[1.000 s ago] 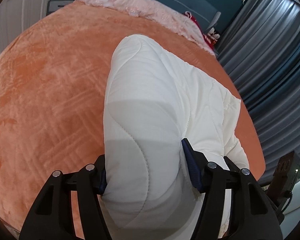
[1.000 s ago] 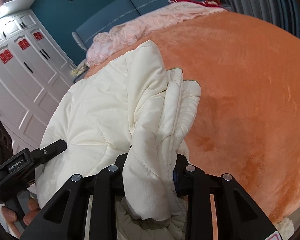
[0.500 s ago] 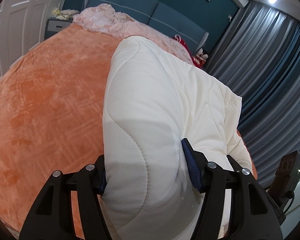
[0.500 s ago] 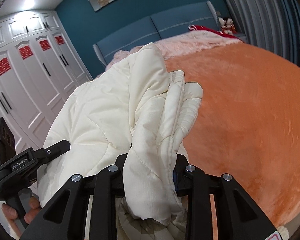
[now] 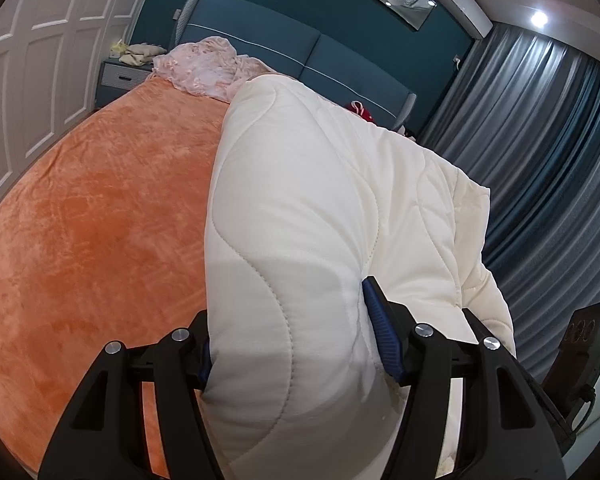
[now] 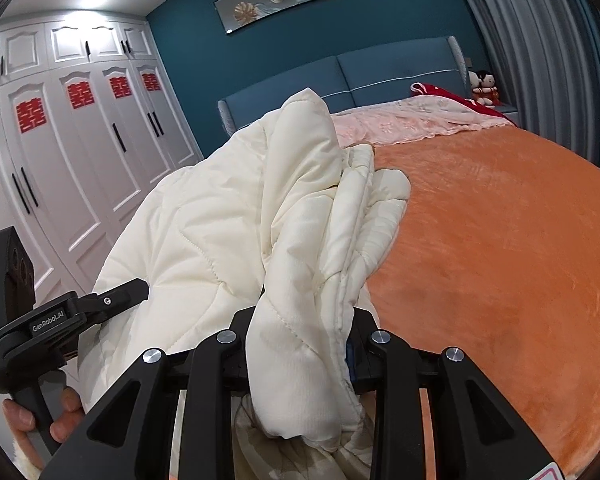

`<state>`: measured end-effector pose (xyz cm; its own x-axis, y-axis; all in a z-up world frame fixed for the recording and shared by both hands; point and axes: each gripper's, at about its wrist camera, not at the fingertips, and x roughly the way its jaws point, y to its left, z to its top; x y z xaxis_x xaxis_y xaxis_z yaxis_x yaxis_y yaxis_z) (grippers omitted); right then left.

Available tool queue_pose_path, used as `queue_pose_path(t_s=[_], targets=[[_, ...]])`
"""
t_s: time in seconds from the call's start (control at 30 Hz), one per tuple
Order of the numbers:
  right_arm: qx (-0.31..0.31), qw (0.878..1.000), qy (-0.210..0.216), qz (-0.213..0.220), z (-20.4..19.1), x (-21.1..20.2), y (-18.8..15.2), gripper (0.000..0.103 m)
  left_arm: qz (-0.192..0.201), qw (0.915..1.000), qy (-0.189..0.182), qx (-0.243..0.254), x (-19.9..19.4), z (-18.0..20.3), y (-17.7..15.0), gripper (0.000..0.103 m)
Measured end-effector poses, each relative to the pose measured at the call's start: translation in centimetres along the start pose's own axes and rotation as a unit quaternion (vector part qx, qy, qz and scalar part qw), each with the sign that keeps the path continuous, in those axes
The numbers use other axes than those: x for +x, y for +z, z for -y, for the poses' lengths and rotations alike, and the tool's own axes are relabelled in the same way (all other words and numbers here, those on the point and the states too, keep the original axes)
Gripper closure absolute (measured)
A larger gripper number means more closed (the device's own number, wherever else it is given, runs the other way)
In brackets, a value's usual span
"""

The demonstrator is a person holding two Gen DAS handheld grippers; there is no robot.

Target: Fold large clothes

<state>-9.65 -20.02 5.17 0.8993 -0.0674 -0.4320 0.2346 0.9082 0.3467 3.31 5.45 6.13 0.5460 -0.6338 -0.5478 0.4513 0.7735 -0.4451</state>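
Right, both grippers have hold of the same cream quilted coat [image 5: 300, 216] and it hangs between them above the orange bedspread [image 5: 100, 220]. The left gripper [image 5: 292, 332] is clamped on a thick, padded fold, with the blue pad [image 5: 382, 340] on its right finger pressed into the fabric. The right gripper [image 6: 300, 344] is pinched tight on a narrower bunch of gathered layers, possibly a sleeve or a hem edge. From the right wrist view the left gripper shows at the lower left, with a hand [image 6: 40, 416] wrapped round its handle. So how far along are we? Early to middle, I would judge: the coat is bunched and draped, not laid flat, and no neat folded shape shows anywhere. What is left looks like most of the job: spread it out on the bed, bring the sleeves in, then fold the body over. Whether any fold has been made inside that bundle, I cannot tell. As for containers, there is little to report: no basket, box or bag is in view. A nightstand [image 5: 120, 76] by the blue headboard [image 5: 300, 52] carries a small heap of pale cloth on top, its drawer closed. A pink cover [image 6: 412, 120] lies crumpled along the head of the bed.
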Motion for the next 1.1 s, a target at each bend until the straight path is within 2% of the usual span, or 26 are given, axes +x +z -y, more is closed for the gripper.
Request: queue_pose_path(t_s=[0.27, 0.53, 0.6, 0.67, 0.7, 0.77, 0.8, 0.87, 0.9, 0.97, 1.03, 1.1], targets=[[-0.021, 1.0, -0.004, -0.01, -1.9, 3.3, 0.3, 0.075, -0.002, 1.0, -0.003, -0.008, 1.7, -3.5, 1.2, 0.044], [-0.02, 0.999, -0.02, -0.041, -2.2, 9.0, -0.6, 0.075, -0.016, 0.9999, 0.003, -0.003, 6.1, -7.4, 2.1, 0.043], [-0.021, 0.998, -0.03, -0.052, -2.1, 10.9, -1.1, 0.07, -0.033, 0.9994, 0.001, -0.006, 8.6, -9.1, 2.0, 0.04], [-0.014, 0.996, -0.046, -0.081, -0.9, 14.2, -2.6, 0.061, -0.053, 0.9984, 0.017, -0.009, 11.5, -10.8, 1.4, 0.031], [0.001, 0.992, -0.052, -0.114, 0.4, 16.2, -3.8, 0.059, -0.074, 0.9963, 0.044, -0.004, 13.7, -12.0, 0.6, 0.03], [0.053, 0.981, -0.058, -0.18, 2.8, 18.6, -6.1, 0.058, -0.14, 0.984, 0.11, 0.011, 17.3, -13.9, -1.9, 0.034], [0.09, 0.976, -0.043, -0.195, 3.9, 18.7, -7.2, 0.051, -0.15, 0.982, 0.114, 0.013, 17.6, -14.4, -2.6, 0.033], [0.117, 0.979, -0.044, -0.161, 5.0, 16.7, -8.3, 0.045, -0.119, 0.9889, 0.089, -0.004, 15.4, -15.2, -3.5, 0.026], [0.104, 0.982, -0.054, -0.149, 5.3, 15.6, -8.6, 0.041, -0.106, 0.9898, 0.094, -0.015, 14.1, -15.5, -3.7, 0.024], [0.086, 0.984, -0.068, -0.14, 5.6, 14.0, -8.4, 0.041, -0.097, 0.9892, 0.108, -0.024, 12.0, -15.7, -3.8, 0.023], [0.055, 0.987, -0.07, -0.131, 5.1, 12.2, -7.6, 0.046, -0.096, 0.9871, 0.127, -0.022, 10.7, -15.4, -3.9, 0.024], [0.005, 0.99, -0.078, -0.118, 3.7, 10.6, -6.9, 0.07, -0.093, 0.9853, 0.142, -0.016, 9.3, -14.4, -4.1, 0.025]])
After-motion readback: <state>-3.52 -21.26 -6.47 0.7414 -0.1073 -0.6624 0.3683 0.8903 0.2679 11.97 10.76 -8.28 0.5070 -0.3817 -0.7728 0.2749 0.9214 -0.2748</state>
